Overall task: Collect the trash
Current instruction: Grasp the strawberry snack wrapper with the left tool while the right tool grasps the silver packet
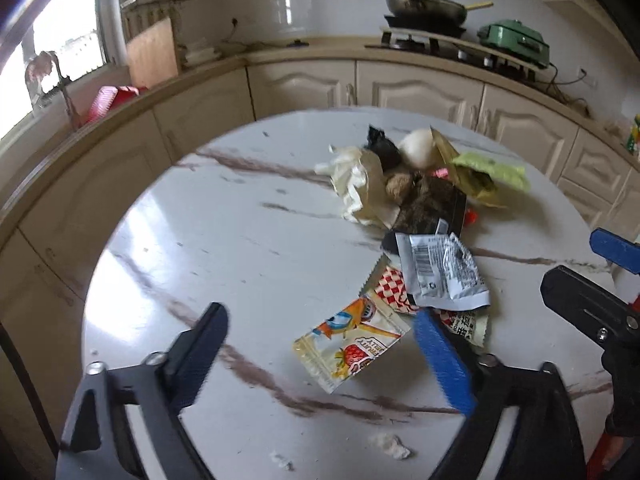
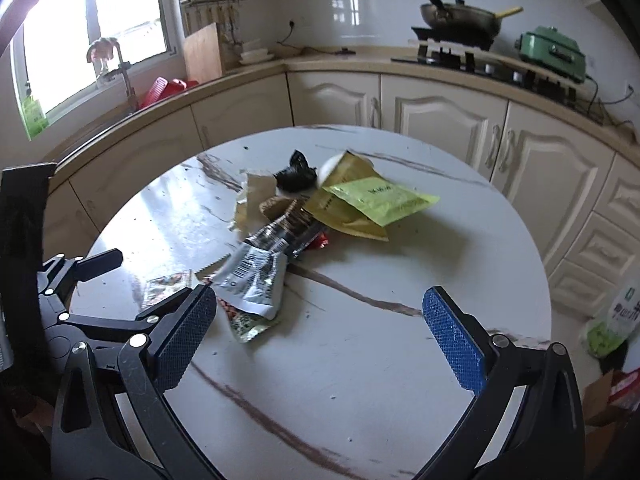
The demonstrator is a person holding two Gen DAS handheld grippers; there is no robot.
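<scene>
A heap of trash lies on the round marble table (image 1: 240, 240): a silver wrapper (image 1: 444, 272), a red-checked wrapper (image 1: 390, 292), a cream wrapper (image 1: 356, 184), a black crumpled bag (image 1: 380, 144) and a yellow-green pouch (image 1: 492, 172). Nearest me, a strawberry jelly wrapper (image 1: 352, 344) lies flat between the fingers of my left gripper (image 1: 320, 354), which is open and not pressing on it. My right gripper (image 2: 320, 332) is open over bare table (image 2: 380, 360), its left finger beside the silver wrapper (image 2: 256, 276). The yellow-green pouch (image 2: 380, 200) lies farther back.
Cream cabinets and a counter curve around behind the table, with a wok (image 1: 428, 4) on the stove and a green appliance (image 1: 516, 40). White crumbs (image 1: 394, 446) sit near the table's front edge. A bottle (image 2: 616, 320) and a cardboard box (image 2: 612, 396) stand on the floor at the right.
</scene>
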